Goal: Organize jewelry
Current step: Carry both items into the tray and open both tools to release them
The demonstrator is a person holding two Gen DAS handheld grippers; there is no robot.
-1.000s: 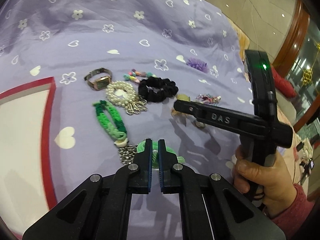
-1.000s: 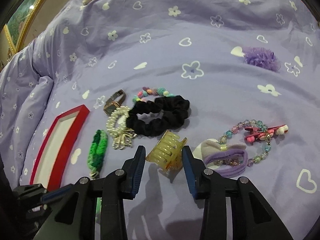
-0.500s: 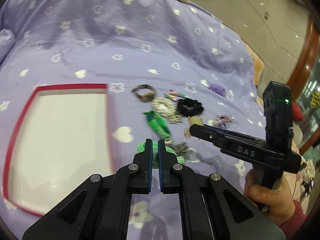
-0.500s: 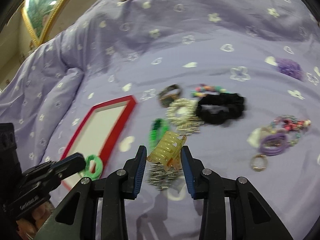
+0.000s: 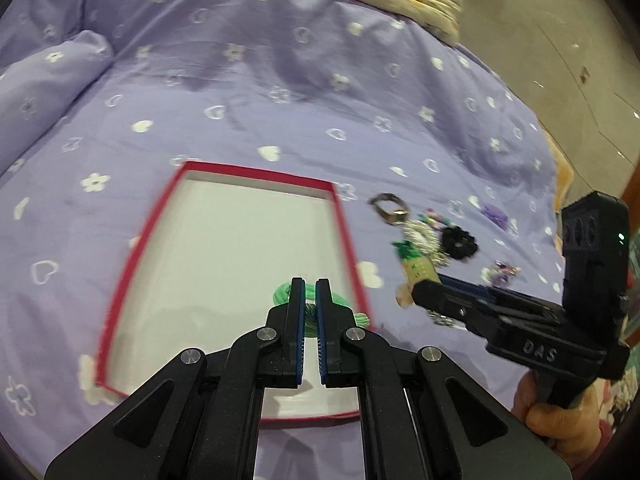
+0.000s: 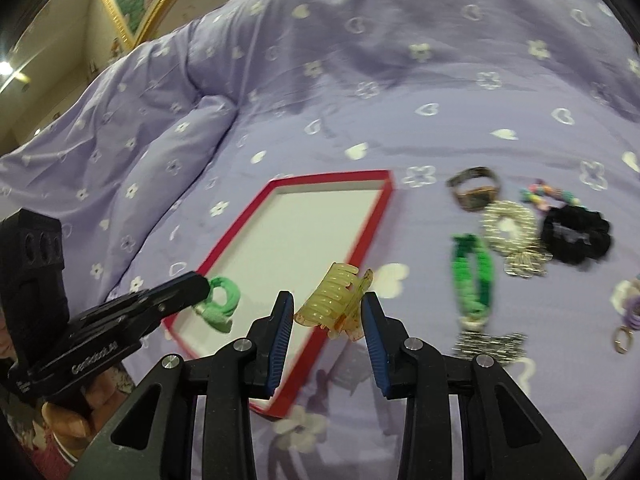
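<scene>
Tray (image 5: 338, 216) left of watch (image 5: 387, 207)

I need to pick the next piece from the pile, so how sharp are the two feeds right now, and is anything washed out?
Left wrist view: jewelry pile smeared by motion blur, red tray edges soft, own fingers crisp. Right wrist view: watch, pearl piece and black scrunchie streaked; yellow hair claw sharp. Fisheye bends the bedspread; no washout on the items.

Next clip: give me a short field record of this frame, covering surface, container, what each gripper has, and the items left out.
surface: purple bedspread
container: red-rimmed tray, white inside
left gripper: shut on green hair tie, over the tray
right gripper: shut on yellow claw clip, over tray edge
left out: watch, black scrunchie, green braided bracelet
</scene>
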